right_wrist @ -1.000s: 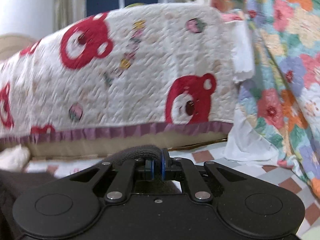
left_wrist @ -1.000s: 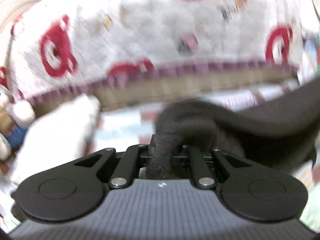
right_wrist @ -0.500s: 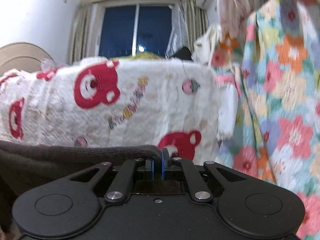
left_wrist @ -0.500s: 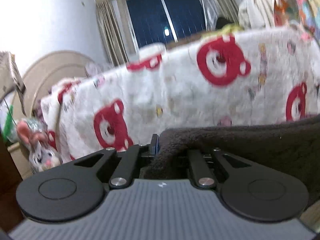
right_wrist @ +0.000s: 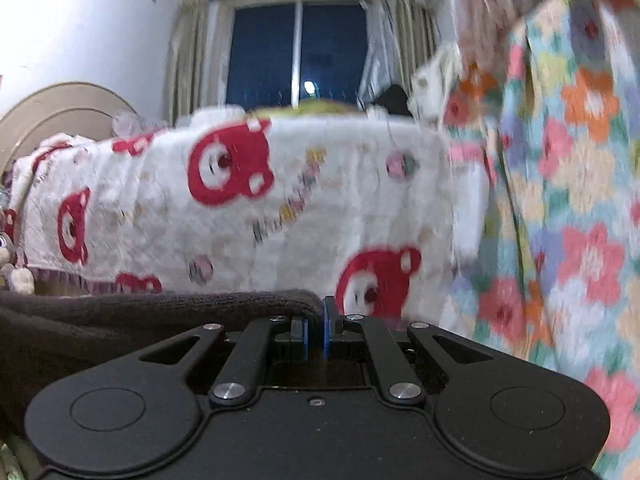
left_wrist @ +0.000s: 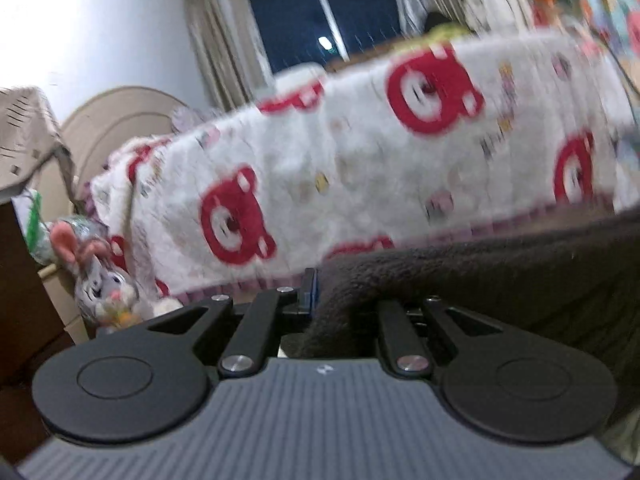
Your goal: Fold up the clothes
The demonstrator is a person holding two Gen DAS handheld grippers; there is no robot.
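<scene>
A dark brown fleece garment [left_wrist: 500, 280] hangs stretched between my two grippers. My left gripper [left_wrist: 320, 300] is shut on one corner of it, and the cloth bunches over the right finger and runs off to the right. In the right wrist view the same garment [right_wrist: 120, 320] comes in from the left, and my right gripper [right_wrist: 316, 328] is shut on its edge, with only a thin fold between the blue pads. Both grippers are held up in the air, pointing at the side of a bed.
A bed draped in a white blanket with red bears [left_wrist: 400, 168] fills the middle. A rounded beige headboard [left_wrist: 116, 120] and a plush rabbit [left_wrist: 100, 280] are at left. A floral quilt [right_wrist: 560, 200] hangs at right. A dark window with curtains [right_wrist: 296, 44] is behind.
Both grippers rose with the garment: the floor and the blanket's lower edge dropped out of view and the window and wall came in. The garment now hangs taut between them.
</scene>
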